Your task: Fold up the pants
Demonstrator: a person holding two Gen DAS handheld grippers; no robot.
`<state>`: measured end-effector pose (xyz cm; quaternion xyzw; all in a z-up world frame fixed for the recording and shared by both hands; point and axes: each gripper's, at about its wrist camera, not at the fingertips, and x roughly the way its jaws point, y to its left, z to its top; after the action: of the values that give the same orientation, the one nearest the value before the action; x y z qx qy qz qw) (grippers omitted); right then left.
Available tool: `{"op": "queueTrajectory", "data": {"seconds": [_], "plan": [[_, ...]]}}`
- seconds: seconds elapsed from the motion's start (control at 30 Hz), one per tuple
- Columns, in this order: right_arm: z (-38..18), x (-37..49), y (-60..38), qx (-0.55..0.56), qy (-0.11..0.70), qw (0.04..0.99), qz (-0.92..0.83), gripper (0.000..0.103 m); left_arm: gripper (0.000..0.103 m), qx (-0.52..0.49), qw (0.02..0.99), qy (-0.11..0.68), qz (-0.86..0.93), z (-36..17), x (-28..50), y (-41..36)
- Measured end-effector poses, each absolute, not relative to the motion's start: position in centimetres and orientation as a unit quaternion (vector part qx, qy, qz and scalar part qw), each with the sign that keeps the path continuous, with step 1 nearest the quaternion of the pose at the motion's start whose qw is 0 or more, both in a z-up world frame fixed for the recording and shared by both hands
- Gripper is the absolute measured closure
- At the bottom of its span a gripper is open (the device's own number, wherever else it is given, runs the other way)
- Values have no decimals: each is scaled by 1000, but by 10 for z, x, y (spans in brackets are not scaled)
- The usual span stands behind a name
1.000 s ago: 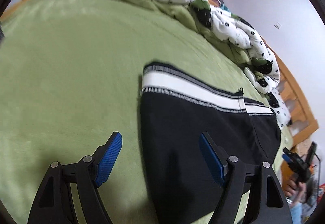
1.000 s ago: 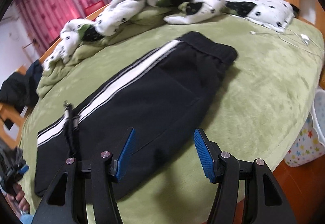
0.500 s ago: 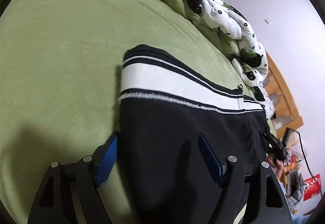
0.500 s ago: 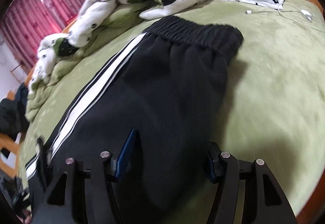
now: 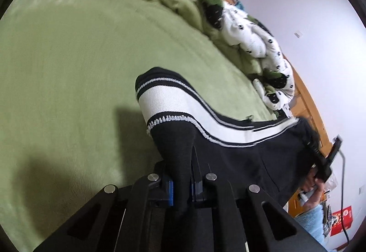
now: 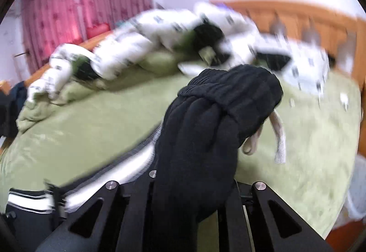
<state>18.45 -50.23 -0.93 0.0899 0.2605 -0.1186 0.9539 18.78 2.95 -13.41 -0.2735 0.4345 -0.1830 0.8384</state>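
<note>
The black pants with white side stripes lie on the green bed. My left gripper is shut on the leg-cuff end of the pants, and the cloth bunches up between the blue pads. My right gripper is shut on the waistband end of the pants and holds it raised off the bed; the ribbed elastic band and a pale drawstring hang over it. The right fingertips are hidden by the cloth.
A crumpled white and green spotted duvet lies along the far side of the bed, also in the right wrist view. A wooden headboard stands behind. Pink curtains hang at the left. A pillow lies near the headboard.
Both grippers went from open over the flat pants to shut on the cloth. The right one has lifted the waistband end off the bed; the left one pinches the cuff end.
</note>
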Motion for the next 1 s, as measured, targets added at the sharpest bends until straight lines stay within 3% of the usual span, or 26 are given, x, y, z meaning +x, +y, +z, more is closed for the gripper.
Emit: {"op": "queueTrajectory", "data": {"seconds": [0.17,0.3,0.43,0.53,0.63,0.7,0.83,0.93,1.0], "plan": [[60,180,-441,71,210,974,-44,91,94,-271,850,409,-192,-92,184,54],[74,181,-402,93,191,977,22,91,93,-235,877,398,-134,-59,177,108],[30,196,-375,99,214,971,50,91,92,-168,890,418,-63,-61,179,159],[-32,222,-368,109,281,952,54,91,89,-137,881,452,-29,-92,185,175],[-96,245,-382,96,343,934,5,90,75,-117,860,496,15,-135,189,184],[-127,246,-406,134,376,917,0,84,62,-108,854,509,32,-152,187,188],[-148,222,-434,195,419,886,44,76,62,-124,857,498,42,-146,172,195],[-144,192,-441,178,411,894,25,56,46,-138,875,462,46,-132,154,197],[-139,176,-446,170,399,901,9,46,44,-161,880,446,19,-124,143,192]]}}
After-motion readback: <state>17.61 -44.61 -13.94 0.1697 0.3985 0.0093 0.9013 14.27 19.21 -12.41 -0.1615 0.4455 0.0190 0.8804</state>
